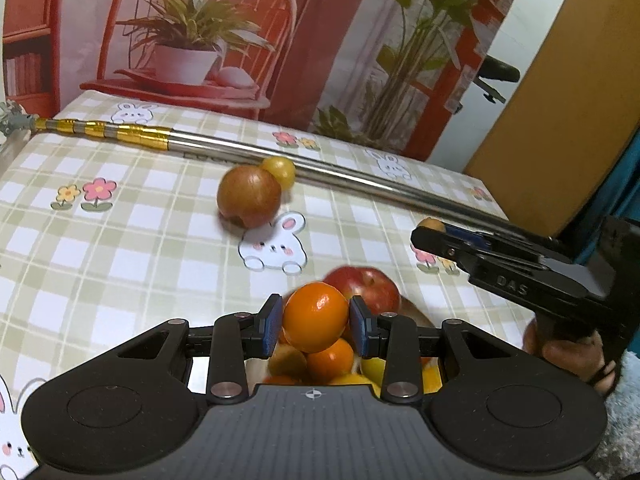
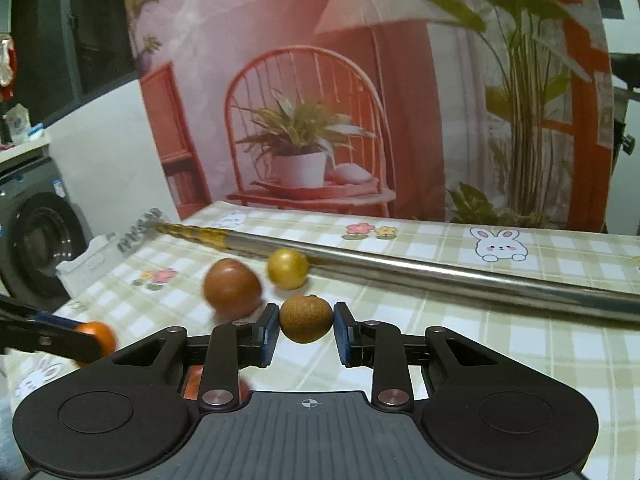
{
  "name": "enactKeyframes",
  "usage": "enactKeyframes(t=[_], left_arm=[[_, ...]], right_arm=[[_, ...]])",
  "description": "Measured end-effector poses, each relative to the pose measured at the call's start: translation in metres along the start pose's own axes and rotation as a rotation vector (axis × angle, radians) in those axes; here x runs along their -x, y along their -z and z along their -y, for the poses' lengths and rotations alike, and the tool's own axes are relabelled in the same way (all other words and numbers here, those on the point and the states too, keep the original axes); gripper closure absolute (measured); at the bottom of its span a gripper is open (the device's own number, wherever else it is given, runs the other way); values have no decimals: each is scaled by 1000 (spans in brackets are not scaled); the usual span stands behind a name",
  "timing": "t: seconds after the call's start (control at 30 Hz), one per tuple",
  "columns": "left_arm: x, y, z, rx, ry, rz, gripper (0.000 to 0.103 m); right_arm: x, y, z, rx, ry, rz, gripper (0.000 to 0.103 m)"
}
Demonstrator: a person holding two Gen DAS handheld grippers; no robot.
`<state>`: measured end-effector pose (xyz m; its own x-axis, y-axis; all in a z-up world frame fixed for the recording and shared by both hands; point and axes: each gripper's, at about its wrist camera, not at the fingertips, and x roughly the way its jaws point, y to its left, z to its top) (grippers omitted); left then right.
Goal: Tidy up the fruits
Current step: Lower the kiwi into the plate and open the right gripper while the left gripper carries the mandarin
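Both wrist views low over tablecloth [image 1: 120, 240]

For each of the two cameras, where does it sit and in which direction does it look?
Left wrist: sits on the left gripper, looking forward and down over an orange it holds; the other gripper and a hand show at right.
Right wrist: sits on the right gripper, looking forward across the table, gripping a small brown fruit; the left gripper's tip shows at left.
Shared: the metal pole, brown apple, yellow fruit and checked tablecloth.

Two tongs [image 1: 316, 330] [image 2: 306, 330]; one red apple [image 1: 366, 286]; one metal pole [image 1: 360, 178].
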<state>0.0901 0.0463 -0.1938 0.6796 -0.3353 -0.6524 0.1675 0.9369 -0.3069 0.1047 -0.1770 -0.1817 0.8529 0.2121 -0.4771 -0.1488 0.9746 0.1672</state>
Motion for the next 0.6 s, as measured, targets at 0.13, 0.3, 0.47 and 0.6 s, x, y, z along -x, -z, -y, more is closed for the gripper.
enactKeyframes(t=[0.13, 0.3, 0.47, 0.6], left_arm=[[2, 9, 2, 3, 7, 0, 65], [6, 16, 2, 16, 9, 2, 65], [9, 22, 3, 10, -9, 0, 65], [10, 27, 1, 15, -21, -4, 65]], right_arm=[[24, 10, -17, 5, -8, 5, 76], [46, 28, -33, -17, -17, -5, 76], [57, 45, -34, -57, 5, -24, 76], [62, 52, -32, -82, 14, -26, 76]])
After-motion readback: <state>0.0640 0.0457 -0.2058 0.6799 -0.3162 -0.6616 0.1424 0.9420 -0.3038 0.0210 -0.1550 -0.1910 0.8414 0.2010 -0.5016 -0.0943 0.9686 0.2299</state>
